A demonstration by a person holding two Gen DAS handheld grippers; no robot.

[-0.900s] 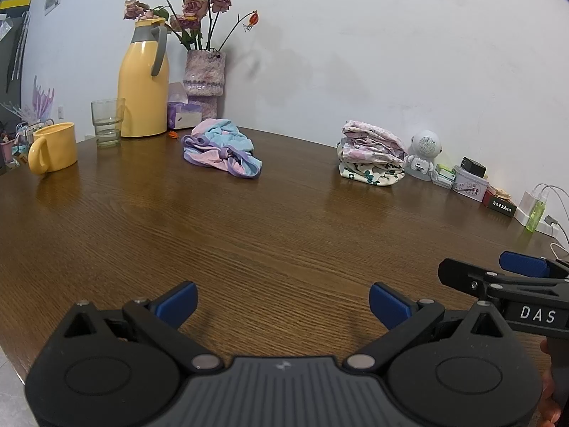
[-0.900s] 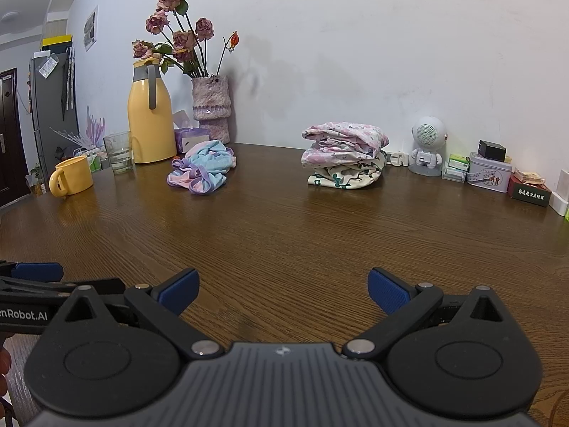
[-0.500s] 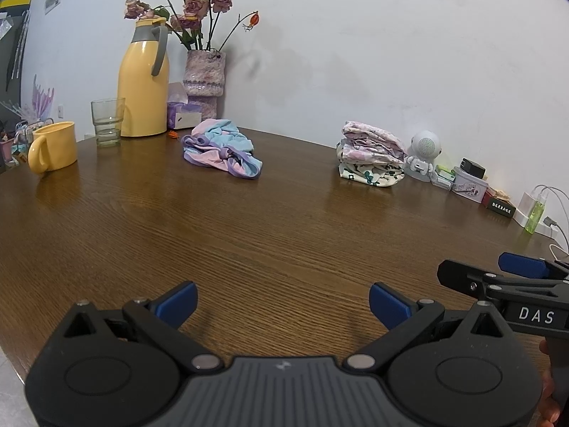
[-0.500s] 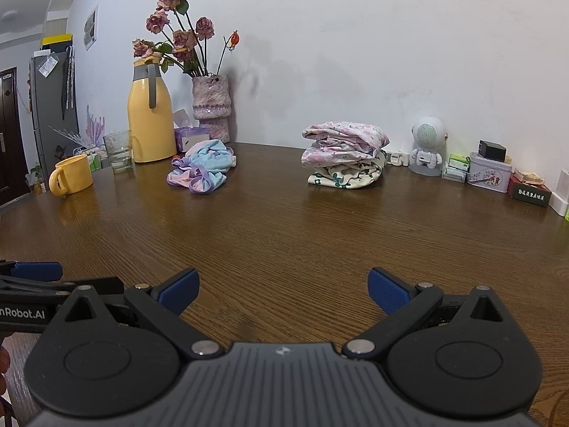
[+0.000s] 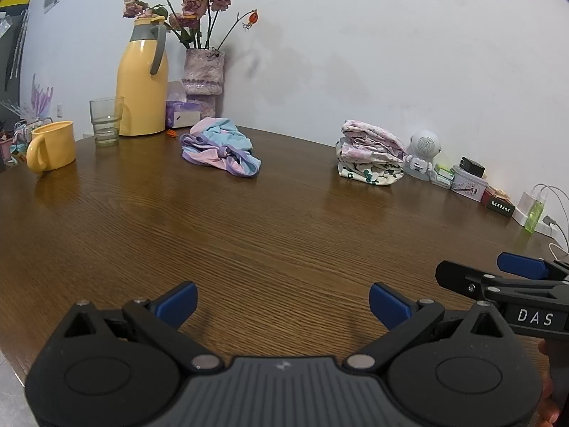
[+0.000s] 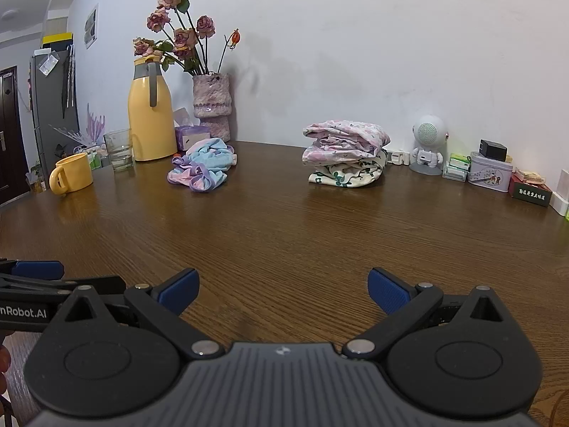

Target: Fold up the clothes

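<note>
Left wrist view: the left gripper [image 5: 282, 300] sits low over the bare wooden surface [image 5: 249, 235], its blue pads [image 5: 177, 300] spread wide with nothing between them. At the right edge the right gripper [image 5: 512, 270] shows side-on, level with it and just beside it. Right wrist view: that gripper [image 6: 282, 290] also has its jaws wide apart over bare wood, holding nothing. A crumpled pink, blue and purple garment [image 6: 202, 169] lies far back on the surface, near the yellow jug [image 6: 149, 117] and the vase [image 6: 212, 105]. Well to its right a folded stack [image 6: 345, 153] of floral clothes rests near the wall, beside a small white robot figure [image 6: 428, 144]. A yellow mug [image 6: 71, 178] and a glass [image 6: 119, 149] stand to the left.
</note>
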